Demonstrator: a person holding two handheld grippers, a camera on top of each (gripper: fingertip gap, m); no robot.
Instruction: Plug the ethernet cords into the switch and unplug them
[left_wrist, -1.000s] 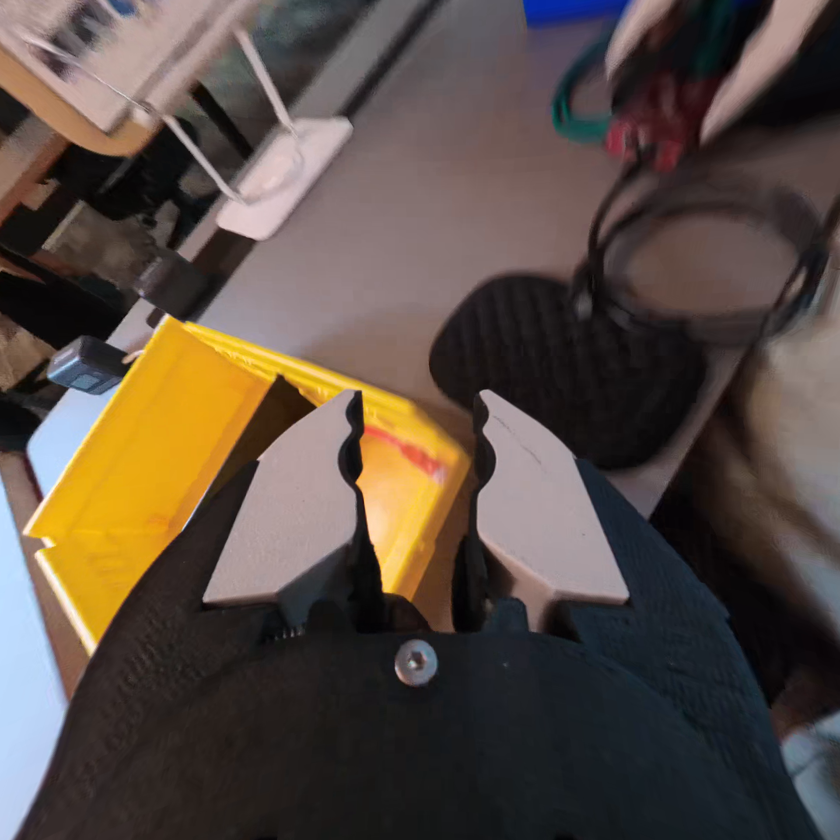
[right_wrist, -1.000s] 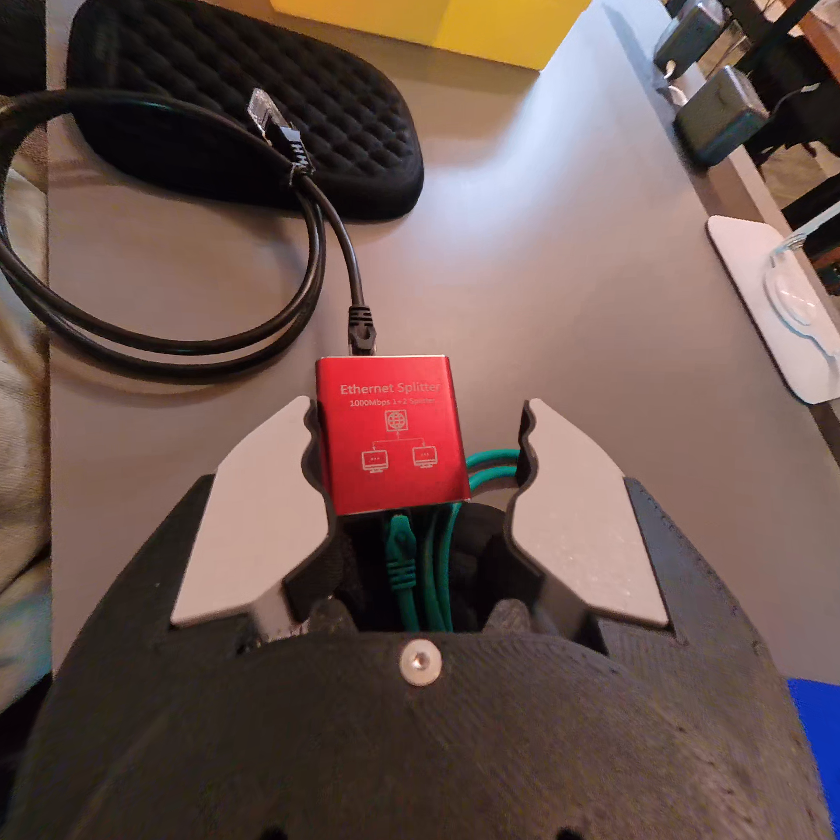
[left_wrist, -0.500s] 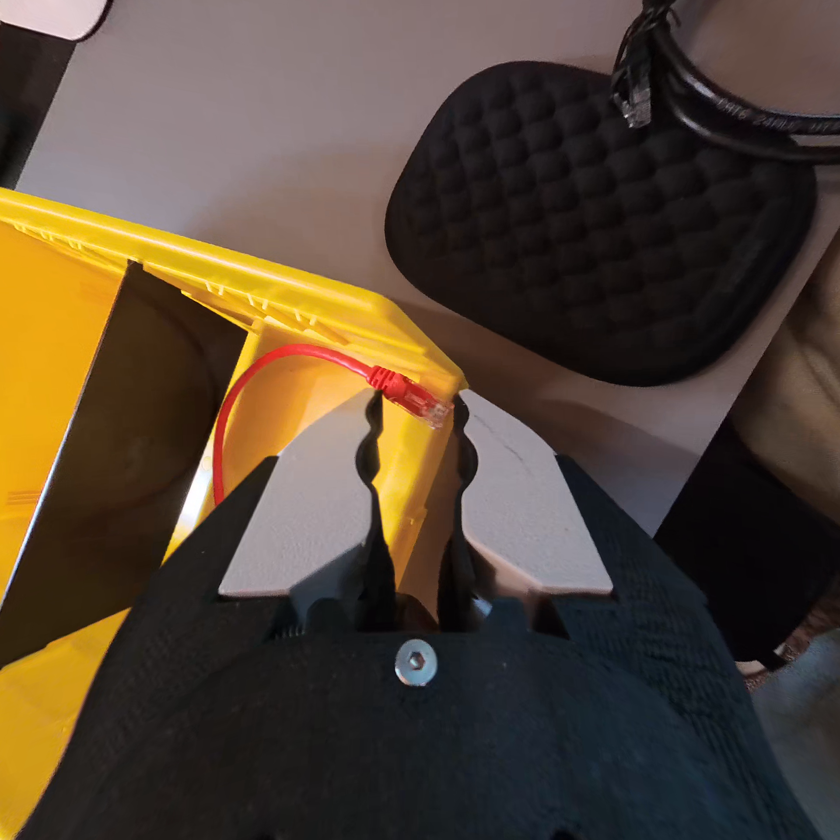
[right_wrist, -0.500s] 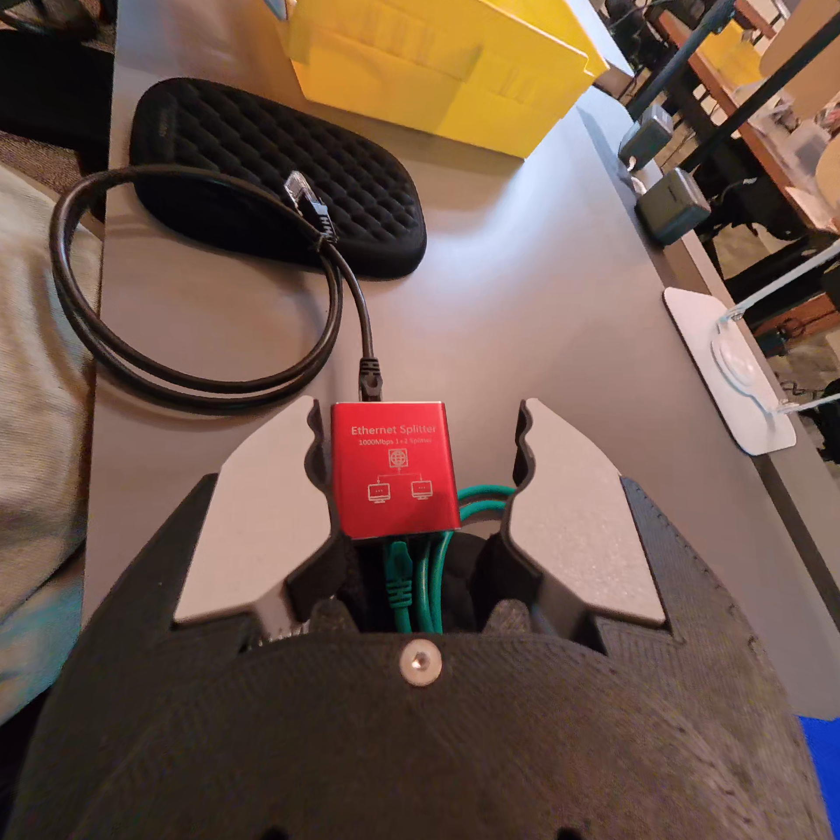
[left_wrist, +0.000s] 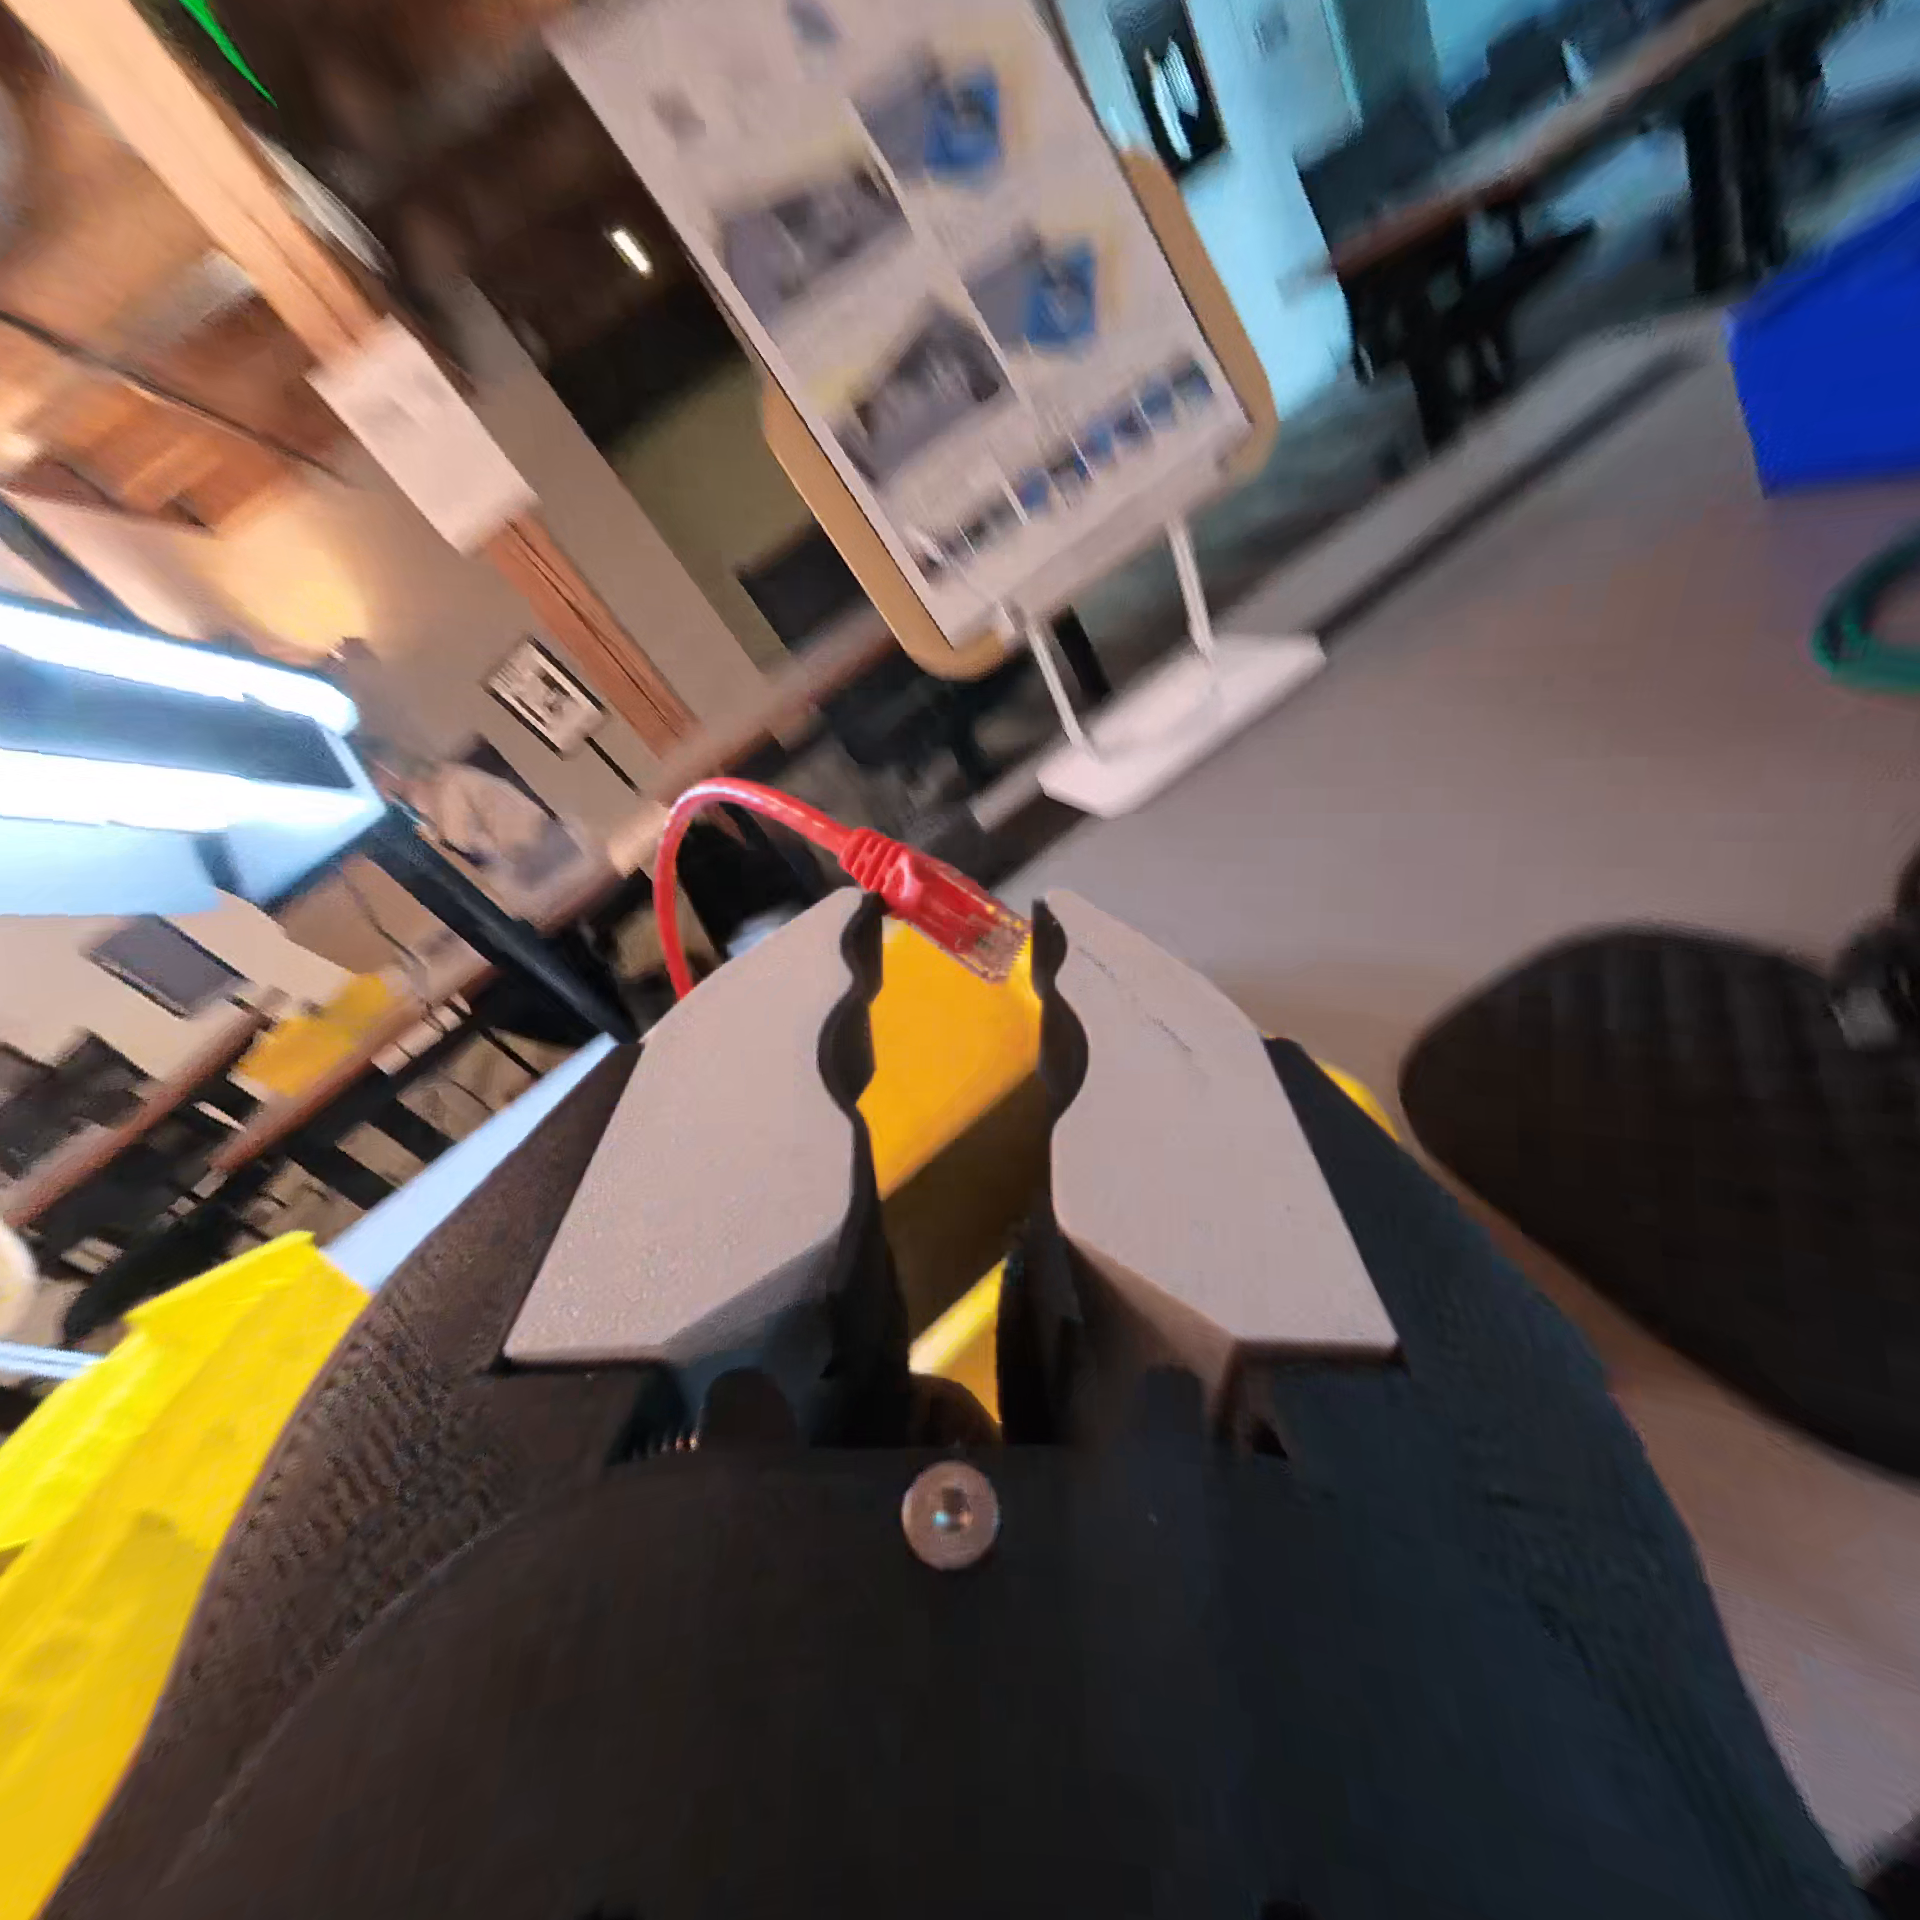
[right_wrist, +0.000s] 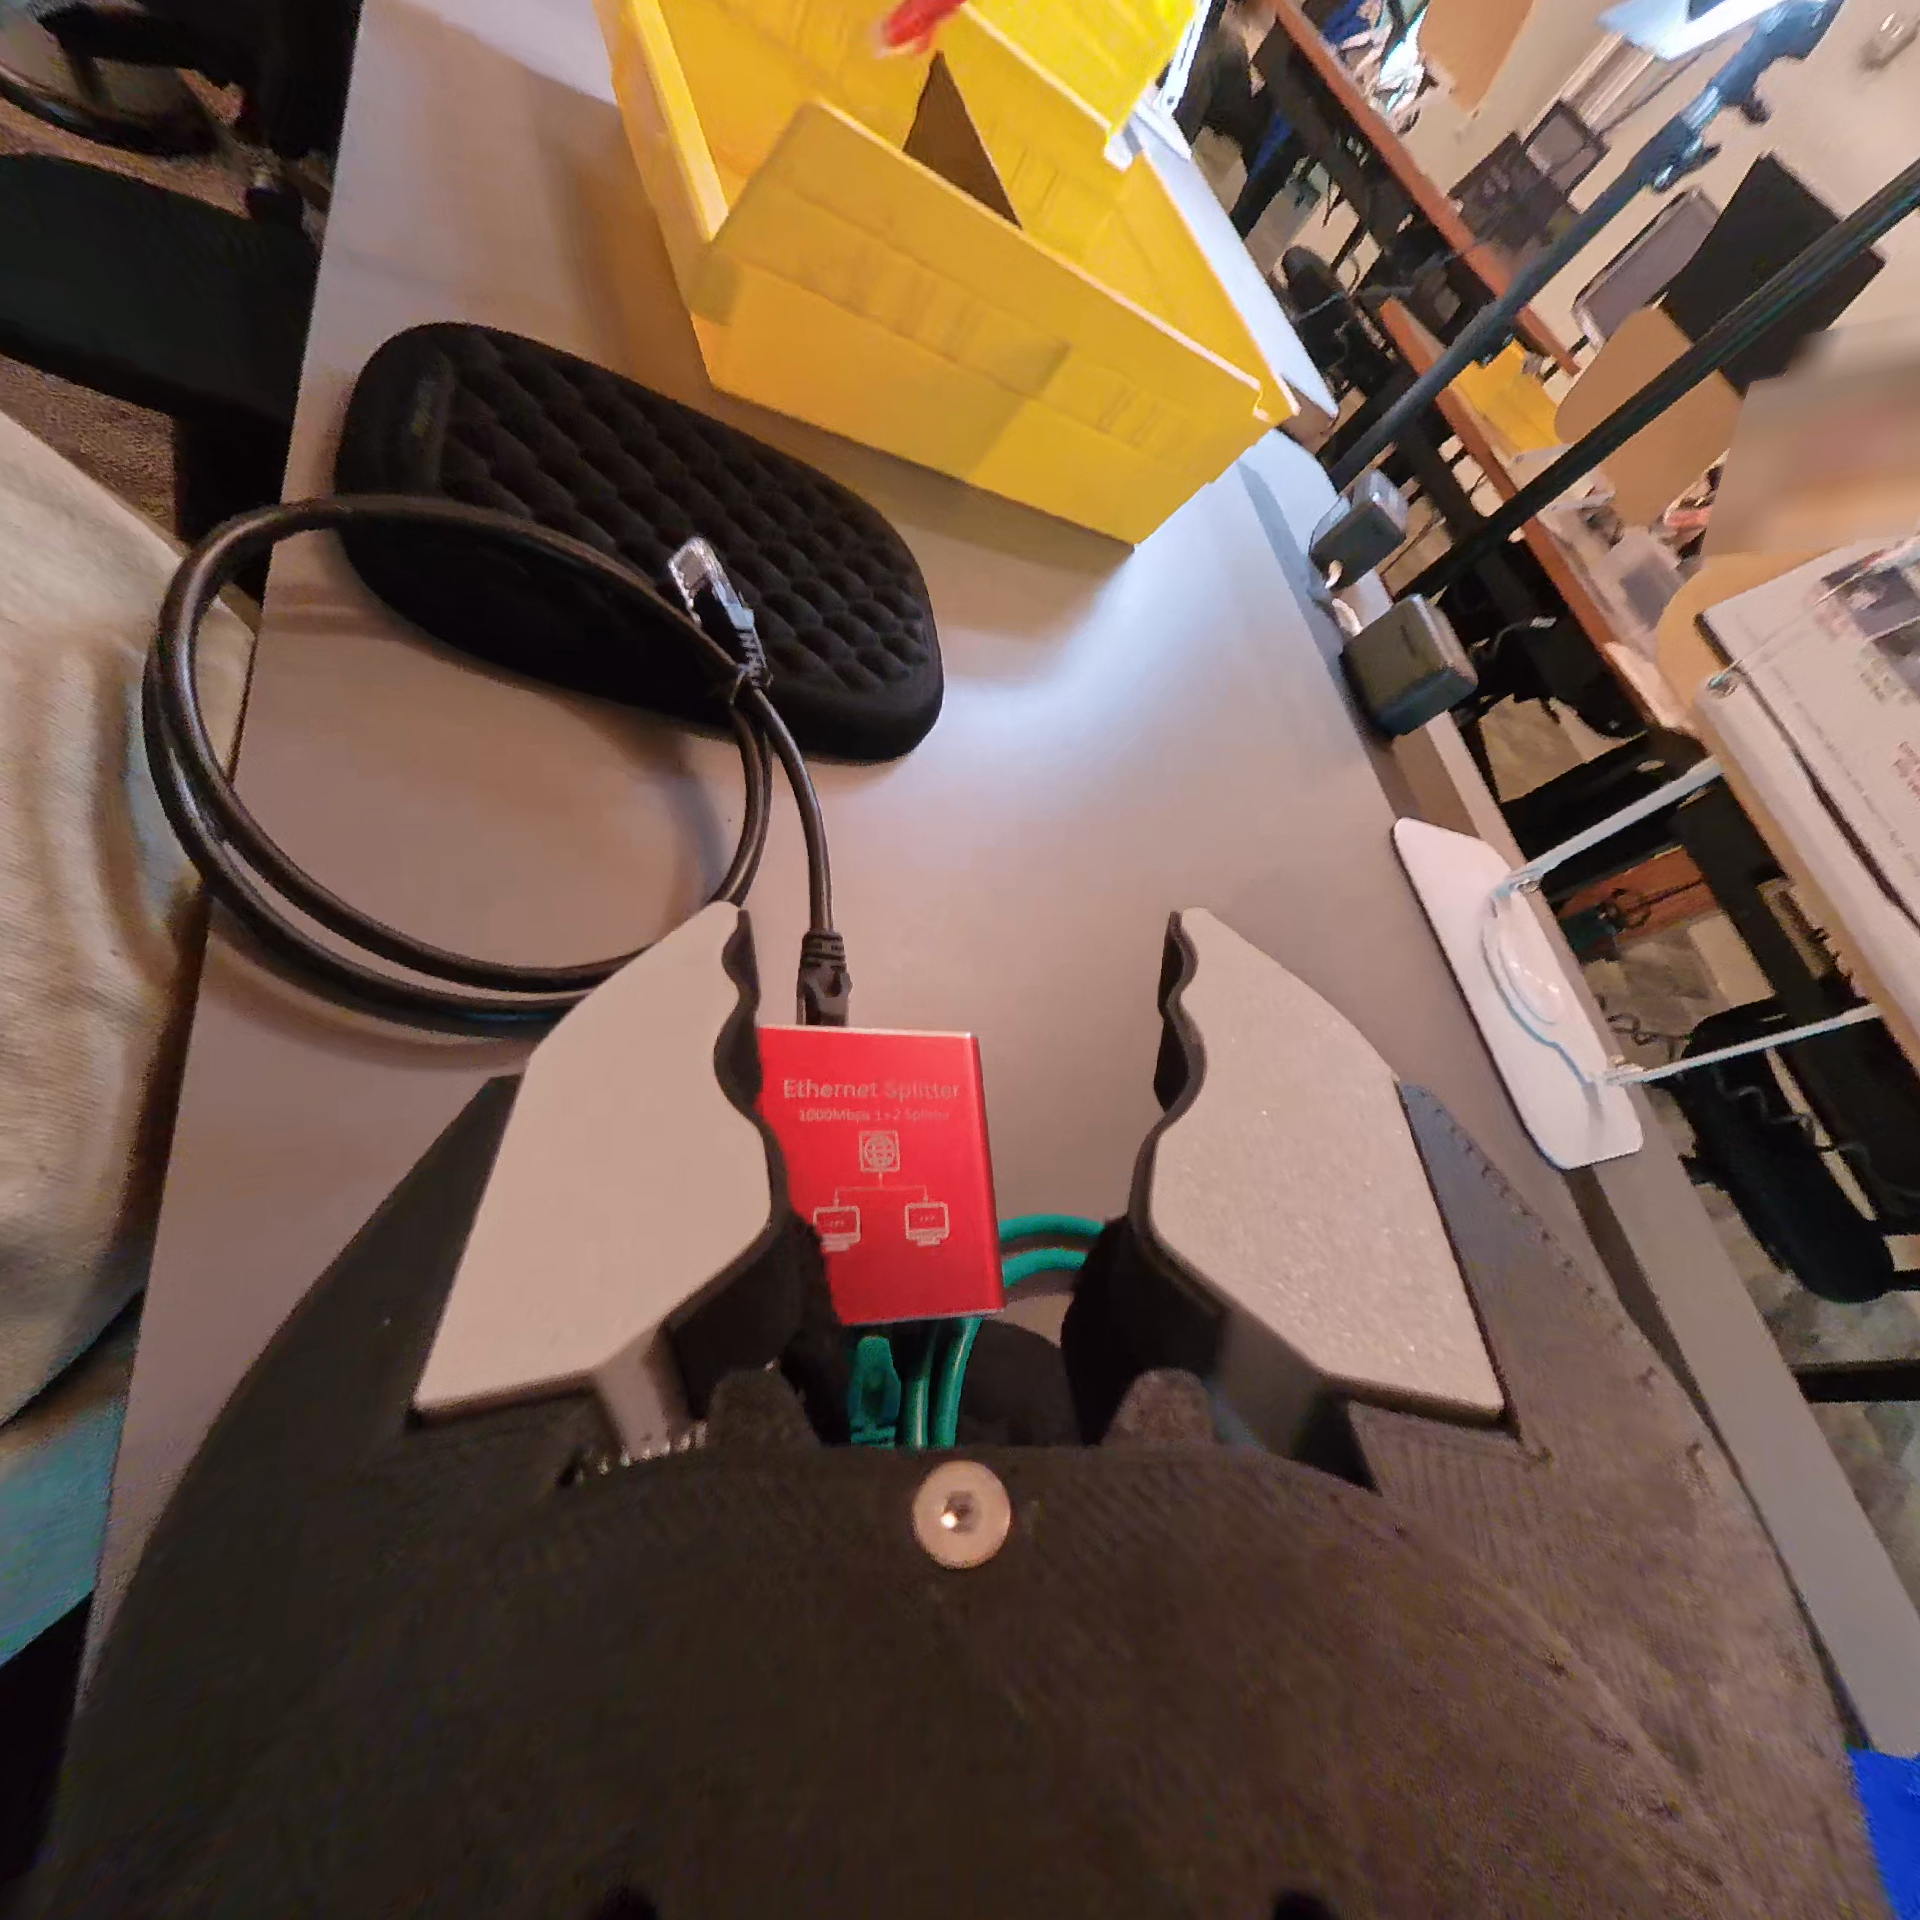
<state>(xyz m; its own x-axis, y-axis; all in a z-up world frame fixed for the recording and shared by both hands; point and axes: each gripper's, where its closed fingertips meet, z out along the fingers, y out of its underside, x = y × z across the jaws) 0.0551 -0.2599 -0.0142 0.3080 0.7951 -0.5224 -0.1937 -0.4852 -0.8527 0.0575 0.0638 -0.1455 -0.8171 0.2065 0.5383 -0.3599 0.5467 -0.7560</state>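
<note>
My left gripper (left_wrist: 945, 920) is shut on the clear-tipped plug of a red ethernet cord (left_wrist: 914, 883) and holds it in the air above the yellow bin (left_wrist: 125, 1455). The red cord's loop arcs off to the left. My right gripper (right_wrist: 956, 945) is open around the red switch (right_wrist: 894, 1174), which lies on the grey table; the left finger is against its side and the right finger stands apart. A black cord (right_wrist: 312, 914) is plugged into the switch's far end, and its free plug (right_wrist: 707, 582) rests on a black pad. Green cords (right_wrist: 925, 1382) enter the switch's near end.
The black quilted pad (right_wrist: 623, 561) lies between the switch and the yellow bin (right_wrist: 987, 343). A sign on a white stand (right_wrist: 1507, 987) and grey boxes (right_wrist: 1403, 644) sit along the table's far edge. A blue bin (left_wrist: 1839, 384) is farther back.
My left gripper has risen out of the yellow bin with the red plug in its fingertips and tilted up toward the room. My right gripper has drawn back and up a little; the switch has stayed put.
</note>
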